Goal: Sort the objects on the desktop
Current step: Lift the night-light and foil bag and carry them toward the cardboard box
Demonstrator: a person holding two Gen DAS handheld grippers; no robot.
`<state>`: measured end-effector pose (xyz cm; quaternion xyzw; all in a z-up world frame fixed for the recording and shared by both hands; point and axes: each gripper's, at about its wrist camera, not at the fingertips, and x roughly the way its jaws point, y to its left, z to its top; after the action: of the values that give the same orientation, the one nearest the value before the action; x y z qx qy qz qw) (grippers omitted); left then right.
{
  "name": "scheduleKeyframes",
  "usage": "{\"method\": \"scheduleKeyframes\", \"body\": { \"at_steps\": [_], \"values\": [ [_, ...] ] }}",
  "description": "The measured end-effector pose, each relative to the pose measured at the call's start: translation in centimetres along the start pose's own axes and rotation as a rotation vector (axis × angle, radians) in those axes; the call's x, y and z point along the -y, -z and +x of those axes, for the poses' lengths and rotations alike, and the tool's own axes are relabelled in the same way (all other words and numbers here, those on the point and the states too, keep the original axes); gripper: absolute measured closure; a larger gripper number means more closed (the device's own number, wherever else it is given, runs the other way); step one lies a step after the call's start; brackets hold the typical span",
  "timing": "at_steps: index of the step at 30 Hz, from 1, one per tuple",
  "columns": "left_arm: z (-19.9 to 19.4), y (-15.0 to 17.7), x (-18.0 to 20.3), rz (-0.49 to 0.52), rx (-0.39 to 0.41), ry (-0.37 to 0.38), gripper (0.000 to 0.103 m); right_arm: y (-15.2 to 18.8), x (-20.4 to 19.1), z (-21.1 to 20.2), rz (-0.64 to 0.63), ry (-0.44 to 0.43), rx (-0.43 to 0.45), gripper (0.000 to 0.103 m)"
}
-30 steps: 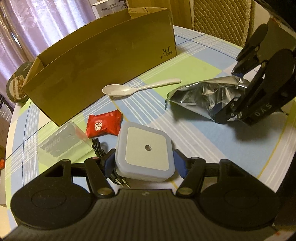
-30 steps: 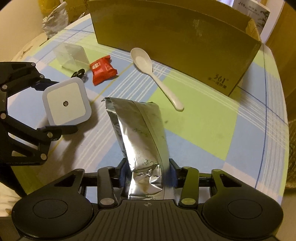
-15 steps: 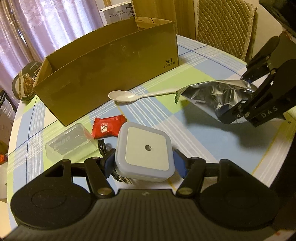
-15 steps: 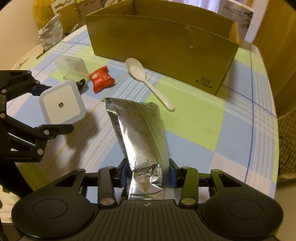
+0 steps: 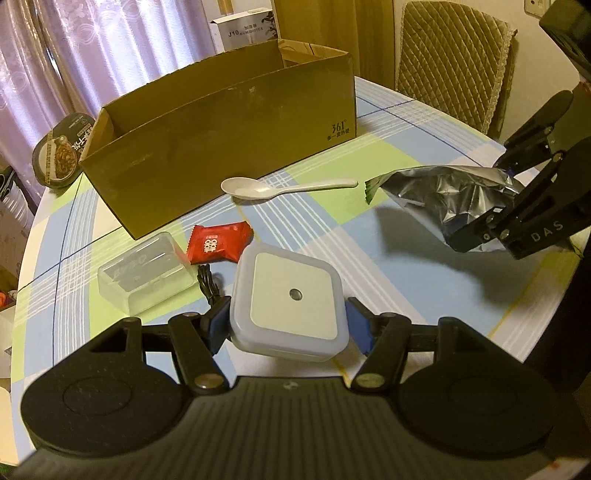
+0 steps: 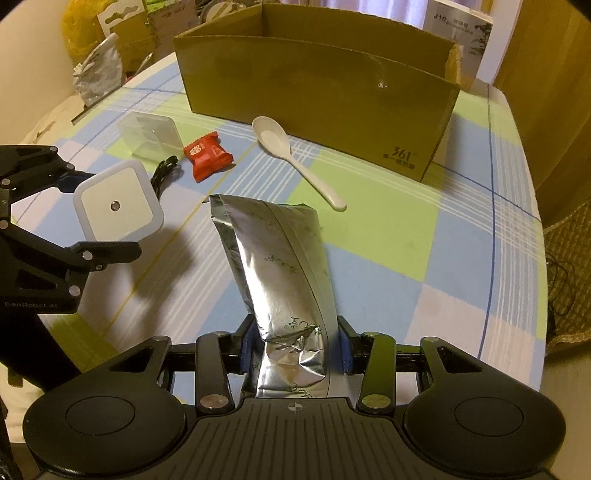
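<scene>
Checked blue-green tablecloth (image 5: 369, 122); lilac curtains (image 5: 92, 55) behind; quilted chair (image 5: 454, 62) alongside.

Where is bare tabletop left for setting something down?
Bare: the cloth right of the spoon, in front of the box, out to the table's edge. Crowded: left of the spoon, where candy, clear case and cable cluster.

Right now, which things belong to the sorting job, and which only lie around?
Job:
night light in left gripper
foil pouch in right gripper
spoon
red candy
clear case
black cable
cardboard box

Around:
food bowl
white carton
chair
</scene>
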<state>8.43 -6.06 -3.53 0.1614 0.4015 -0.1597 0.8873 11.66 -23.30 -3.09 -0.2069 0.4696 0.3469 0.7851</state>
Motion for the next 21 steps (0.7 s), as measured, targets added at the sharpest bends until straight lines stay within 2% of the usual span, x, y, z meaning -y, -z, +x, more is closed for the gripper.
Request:
{"method": "scheduleKeyframes", "body": {
  "at_steps": [21],
  "values": [
    [-1.1,-0.3,-1.1,-0.07,0.023,0.022,0.042,-0.2,-0.2,-1.1,0.038,0.006,0.029,0.063]
  ]
}}
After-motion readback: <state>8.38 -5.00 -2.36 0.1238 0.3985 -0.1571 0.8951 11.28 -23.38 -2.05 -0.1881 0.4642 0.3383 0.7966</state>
